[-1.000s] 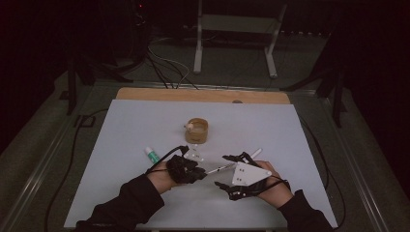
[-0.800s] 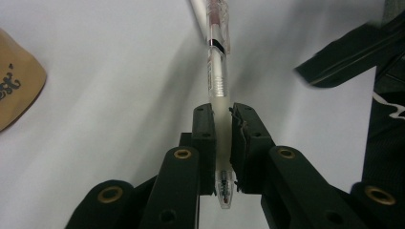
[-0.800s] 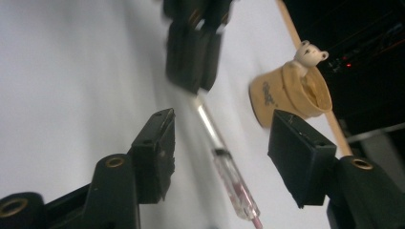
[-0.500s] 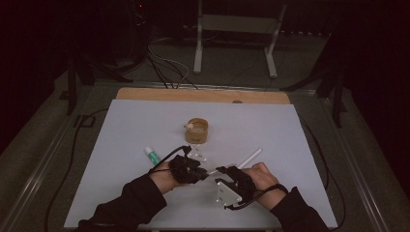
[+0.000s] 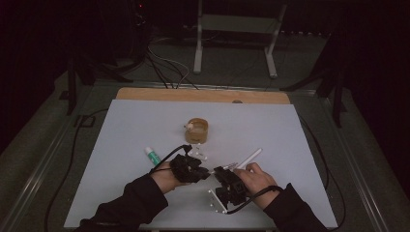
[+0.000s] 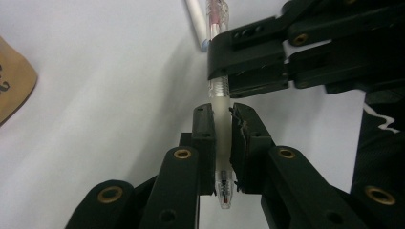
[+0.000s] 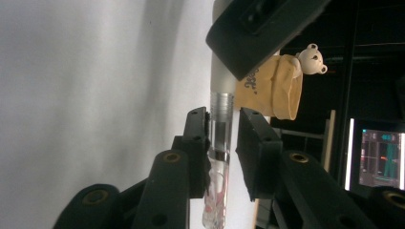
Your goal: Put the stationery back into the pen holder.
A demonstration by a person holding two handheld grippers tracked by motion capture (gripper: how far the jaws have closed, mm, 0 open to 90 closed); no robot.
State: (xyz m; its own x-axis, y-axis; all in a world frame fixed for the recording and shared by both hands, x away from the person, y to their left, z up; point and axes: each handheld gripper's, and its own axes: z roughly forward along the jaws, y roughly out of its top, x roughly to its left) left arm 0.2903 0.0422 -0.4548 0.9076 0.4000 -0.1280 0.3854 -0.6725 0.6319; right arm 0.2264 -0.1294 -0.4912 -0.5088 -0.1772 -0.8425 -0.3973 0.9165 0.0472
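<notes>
A dark room, and a white-topped desk [image 5: 121,145] with a wooden strip along its far edge. At the left lies a small green-and-white tube [image 5: 153,155], clear of the action. Next comes the left gripper [image 5: 205,173], its jaws clamped tight on the frosted grip section of a clear pen [image 6: 221,138]; in the left gripper view the pen's tip pokes out on the camera's side of the pads. Just right of it sits the right gripper [image 5: 216,172], nose to nose with the left. Its jaws have just been closing, and in the right gripper view they straddle the pen's clear barrel: one pad touches it, the other stands a little off. A second ago this hand was higher and farther right, its white side showing; now it has dropped in against the left one. Beyond the hands lie small white pieces [image 5: 197,153], a tan cup with a white bear figure [image 5: 197,130], and to the right a white stick [image 5: 249,158]. None of them lies between the grippers.
</notes>
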